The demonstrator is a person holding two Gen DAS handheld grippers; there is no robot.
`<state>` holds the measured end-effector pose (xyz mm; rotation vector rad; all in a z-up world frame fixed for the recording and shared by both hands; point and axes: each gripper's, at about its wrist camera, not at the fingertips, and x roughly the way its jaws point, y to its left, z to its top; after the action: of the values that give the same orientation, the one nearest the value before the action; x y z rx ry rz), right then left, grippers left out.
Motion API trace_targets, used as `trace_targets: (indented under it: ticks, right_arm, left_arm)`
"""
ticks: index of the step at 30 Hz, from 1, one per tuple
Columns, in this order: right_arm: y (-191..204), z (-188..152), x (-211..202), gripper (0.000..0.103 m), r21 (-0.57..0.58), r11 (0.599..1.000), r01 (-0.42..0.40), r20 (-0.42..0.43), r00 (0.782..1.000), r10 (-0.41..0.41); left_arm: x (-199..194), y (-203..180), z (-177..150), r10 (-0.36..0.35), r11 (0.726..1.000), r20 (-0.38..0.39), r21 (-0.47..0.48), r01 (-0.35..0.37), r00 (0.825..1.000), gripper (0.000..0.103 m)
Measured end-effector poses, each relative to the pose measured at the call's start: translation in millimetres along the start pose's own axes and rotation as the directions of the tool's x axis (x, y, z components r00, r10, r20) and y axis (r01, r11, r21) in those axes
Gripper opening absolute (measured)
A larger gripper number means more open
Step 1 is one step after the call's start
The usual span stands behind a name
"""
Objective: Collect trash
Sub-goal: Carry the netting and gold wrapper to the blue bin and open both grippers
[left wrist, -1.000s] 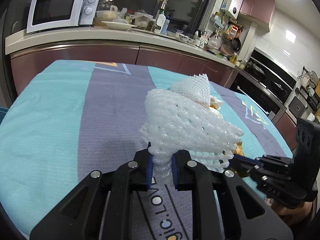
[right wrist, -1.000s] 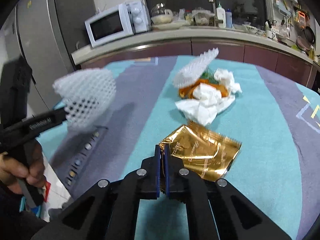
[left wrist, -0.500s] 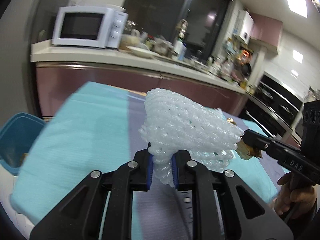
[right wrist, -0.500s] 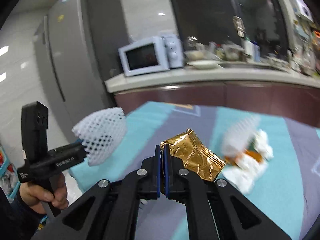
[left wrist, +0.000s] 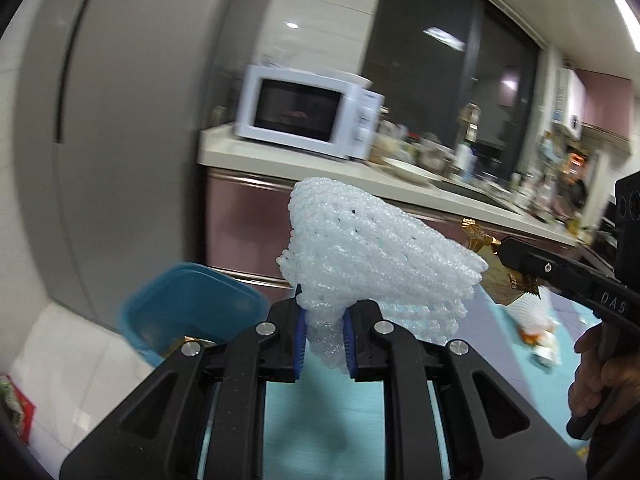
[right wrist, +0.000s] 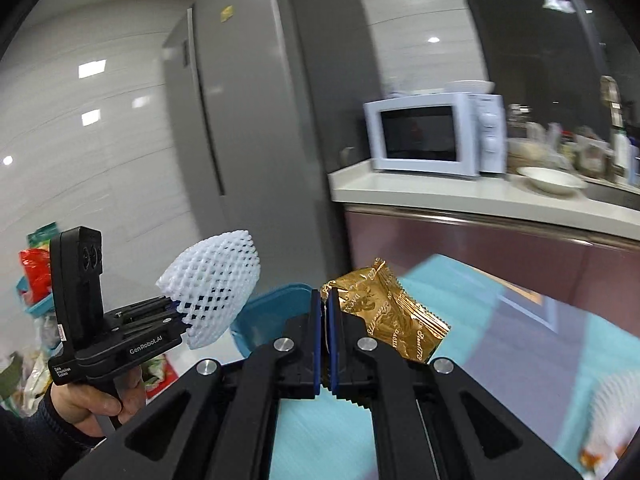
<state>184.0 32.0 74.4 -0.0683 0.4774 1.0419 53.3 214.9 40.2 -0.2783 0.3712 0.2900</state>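
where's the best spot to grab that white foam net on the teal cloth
Take the foam net by its upper mesh edge, coming from above with the tongs. It lies on the teal cloth beside crumpled tissue, and soft mesh pinches flat, as the left tongs show on theirs. The view is blurred, so its exact pose is unclear.

The bin [left wrist: 192, 312] is half hidden behind the left gripper [left wrist: 323, 340], and something gold-ish sits inside, too blurry to tell what. The counter clutter [right wrist: 560, 152] past the microwave [right wrist: 434, 136] is smeared, so the bottles and jars can't be made out. The trash pile [right wrist: 612, 428] on the table is blurred and cut off by the frame edge, maybe tissue and peel.
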Motion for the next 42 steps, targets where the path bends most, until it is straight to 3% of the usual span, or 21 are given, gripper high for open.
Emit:
trace_targets:
  ticks: [7,15,22,28,29,32,33,37,42]
  right_arm:
    - [29.0,29.2,90.0,0.002,-0.014,0.991,-0.135,-0.072,0.988,0.134]
    - [39.6,30.5,191.6,0.002,0.086,0.974,-0.211,-0.214,0.950,0.225]
    - [35.3,10.6,262.9,0.002,0.187,0.961,-0.204,-0.335,0.906,0.257]
    - [25.7,-10.8,297.0,0.003,0.260,0.951,-0.168,-0.411,0.872,0.266]
    - [24.0,-14.8,299.8,0.003,0.271,0.948,-0.164,-0.419,0.867,0.270]
    - [22.5,-23.1,311.6,0.013,0.266,0.955,-0.131,-0.445,0.862,0.242]
    - [21.5,-26.2,313.5,0.024,0.268,0.956,-0.120,-0.452,0.860,0.235]
    - [17.4,-25.7,313.1,0.032,0.280,0.953,-0.115,-0.438,0.868,0.233]
    - [10.2,-25.4,312.3,0.034,0.311,0.943,-0.115,-0.424,0.872,0.246]
  left_arm:
    - [12.5,76.4,19.6,0.103,0.994,-0.007,-0.041,-0.103,0.995,0.015]
    - [66.8,133.3,3.8,0.155,0.980,-0.122,-0.103,-0.168,0.980,0.015]
    - [119.4,158.3,-20.1,0.168,0.974,-0.228,-0.110,-0.197,0.959,0.017]
    - [149.4,165.2,-39.2,0.149,0.972,-0.292,-0.134,-0.194,0.945,0.022]
    - [156.4,162.7,-40.5,0.150,0.971,-0.299,-0.134,-0.197,0.942,0.025]
    - [166.7,165.2,-46.2,0.149,0.969,-0.320,-0.142,-0.203,0.936,0.048]
    - [168.2,166.2,-47.2,0.151,0.968,-0.319,-0.146,-0.206,0.936,0.053]
    - [172.0,168.1,-49.2,0.161,0.965,-0.325,-0.147,-0.218,0.932,0.062]
    - [168.0,164.0,-49.5,0.175,0.965,-0.317,-0.131,-0.226,0.932,0.075]
